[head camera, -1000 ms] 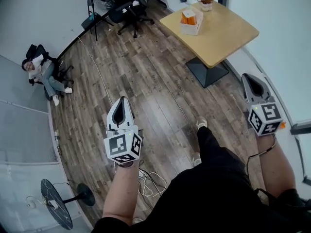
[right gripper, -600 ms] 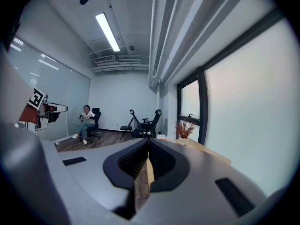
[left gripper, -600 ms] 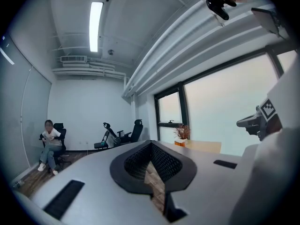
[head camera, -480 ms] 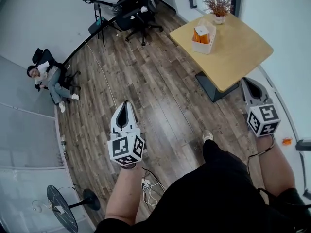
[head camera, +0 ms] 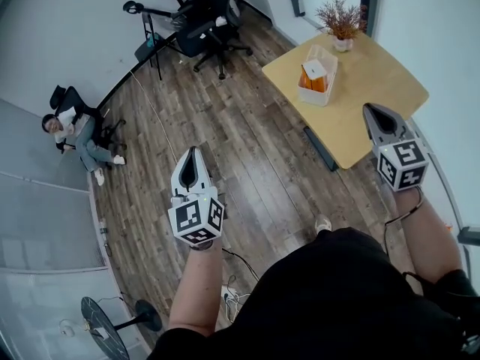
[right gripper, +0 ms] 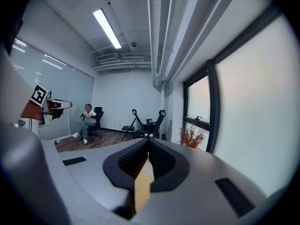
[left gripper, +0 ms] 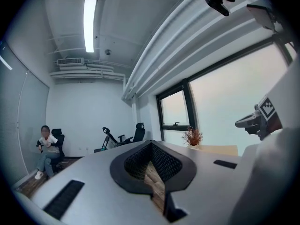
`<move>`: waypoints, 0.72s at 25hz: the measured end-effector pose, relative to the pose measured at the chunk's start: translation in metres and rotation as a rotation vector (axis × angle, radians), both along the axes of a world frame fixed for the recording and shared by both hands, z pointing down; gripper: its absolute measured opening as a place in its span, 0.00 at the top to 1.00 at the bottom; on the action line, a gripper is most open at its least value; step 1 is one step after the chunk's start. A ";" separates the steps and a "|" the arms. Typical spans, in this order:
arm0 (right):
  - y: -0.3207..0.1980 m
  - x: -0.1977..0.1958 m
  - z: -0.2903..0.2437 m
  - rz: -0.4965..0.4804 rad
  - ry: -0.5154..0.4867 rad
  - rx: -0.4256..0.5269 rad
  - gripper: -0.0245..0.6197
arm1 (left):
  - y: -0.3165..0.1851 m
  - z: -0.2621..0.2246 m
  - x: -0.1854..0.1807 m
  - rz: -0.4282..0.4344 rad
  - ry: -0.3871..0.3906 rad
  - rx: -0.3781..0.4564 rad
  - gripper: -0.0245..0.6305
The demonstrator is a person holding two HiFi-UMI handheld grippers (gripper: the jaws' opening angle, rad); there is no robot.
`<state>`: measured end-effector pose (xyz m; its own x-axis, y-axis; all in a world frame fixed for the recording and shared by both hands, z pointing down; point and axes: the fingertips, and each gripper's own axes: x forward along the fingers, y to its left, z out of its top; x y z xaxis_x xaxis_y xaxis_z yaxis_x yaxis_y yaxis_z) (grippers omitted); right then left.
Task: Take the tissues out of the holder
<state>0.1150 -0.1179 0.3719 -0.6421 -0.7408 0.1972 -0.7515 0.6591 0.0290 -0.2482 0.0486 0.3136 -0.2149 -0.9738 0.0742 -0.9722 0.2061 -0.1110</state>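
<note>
As the table (head camera: 375, 88) and tissue holder (head camera: 317, 87) draw nearer than a second ago, left claw (head camera: 191, 151) and right claw (head camera: 370, 110) are closed, empty; approach under way, tissues (head camera: 313, 69) untouched

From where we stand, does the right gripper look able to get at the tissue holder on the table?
Probably not yet: the right gripper, shut, is well short of the tissue holder. Nothing on the table blocks the way, so stepping closer should do it.
</note>
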 end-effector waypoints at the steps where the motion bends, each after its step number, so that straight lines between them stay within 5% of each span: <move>1: -0.009 -0.003 -0.002 -0.006 -0.004 0.000 0.95 | -0.010 -0.004 0.000 -0.001 0.000 0.007 0.96; 10: -0.069 -0.026 0.026 -0.011 -0.025 -0.054 0.95 | -0.074 0.010 0.010 0.011 0.016 -0.017 0.96; 18: -0.107 -0.043 0.039 0.035 -0.023 -0.074 0.95 | -0.128 0.023 -0.018 0.058 0.020 -0.033 0.96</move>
